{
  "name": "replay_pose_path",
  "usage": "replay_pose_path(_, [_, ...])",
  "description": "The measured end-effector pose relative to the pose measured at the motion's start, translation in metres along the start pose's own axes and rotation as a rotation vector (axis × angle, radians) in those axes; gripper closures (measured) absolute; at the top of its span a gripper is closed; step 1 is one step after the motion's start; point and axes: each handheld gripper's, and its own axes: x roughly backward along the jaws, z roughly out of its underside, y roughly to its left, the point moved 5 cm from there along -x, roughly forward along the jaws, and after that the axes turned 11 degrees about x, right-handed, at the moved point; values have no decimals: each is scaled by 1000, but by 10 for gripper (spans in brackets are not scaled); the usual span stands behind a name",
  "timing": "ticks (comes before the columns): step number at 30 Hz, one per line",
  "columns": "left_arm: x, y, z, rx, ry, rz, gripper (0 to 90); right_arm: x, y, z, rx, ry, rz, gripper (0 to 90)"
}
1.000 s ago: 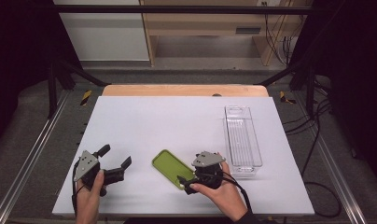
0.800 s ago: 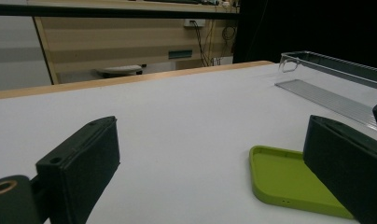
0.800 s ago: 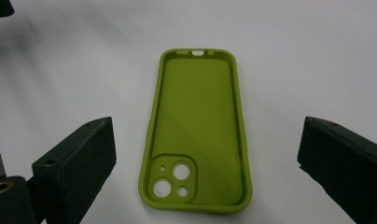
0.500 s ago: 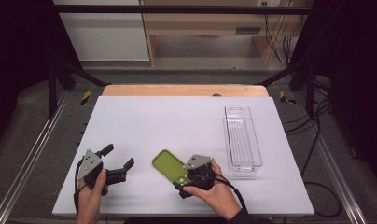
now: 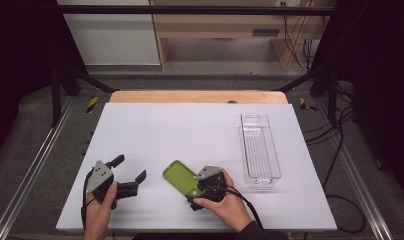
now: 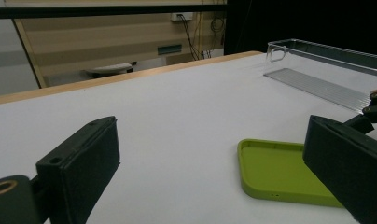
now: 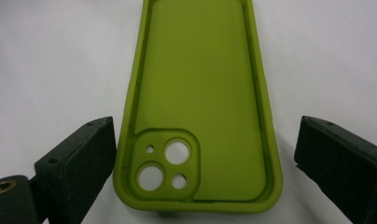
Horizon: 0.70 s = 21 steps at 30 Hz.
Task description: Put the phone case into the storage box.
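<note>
The phone case [image 5: 182,177] is a lime-green shell lying open side up on the white tabletop [image 5: 190,130], near its 6 o'clock edge. In your right gripper view the phone case [image 7: 198,102] shows a raised rim all round and a camera block at its 7 o'clock corner, with two large round cutouts and two small ones.

From above, your right gripper [image 5: 202,187] and right hand [image 5: 225,205] cover the near end of the case, so the camera cutouts are hidden there. In your left gripper view the right-hand finger cuts off the near corner of the case [image 6: 280,170], and the clear tray [image 6: 326,63] runs out of frame at 3 o'clock. Whether your right fingers touch the case, I cannot tell.

Your right gripper [image 7: 198,177] has its fingers spread wide, one on each side of the case's camera end, with a strip of bare tabletop showing between each finger and the rim. They hold nothing. Your left gripper [image 5: 130,172] sits at 9 o'clock of the case, well apart from it, fingers wide apart and empty. The clear tray [image 5: 260,150] lies at 2 o'clock of the case.
</note>
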Motion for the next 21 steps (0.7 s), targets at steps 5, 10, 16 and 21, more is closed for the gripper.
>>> replay_pose_path(5, [-1,-3,0,-22,6,3,34,-1,2,1,-2,5,-4,86])
replay_pose_path(10, [-4,-7,1,-45,16,4,34,-5,5,3,-12,6,14,104])
replay_pose_path(16, [-5,-11,2,-69,23,5,34,-3,7,3,0,7,33,154])
replay_pose_path(21, [-4,-12,1,-78,20,2,34,-3,7,4,1,-6,30,164])
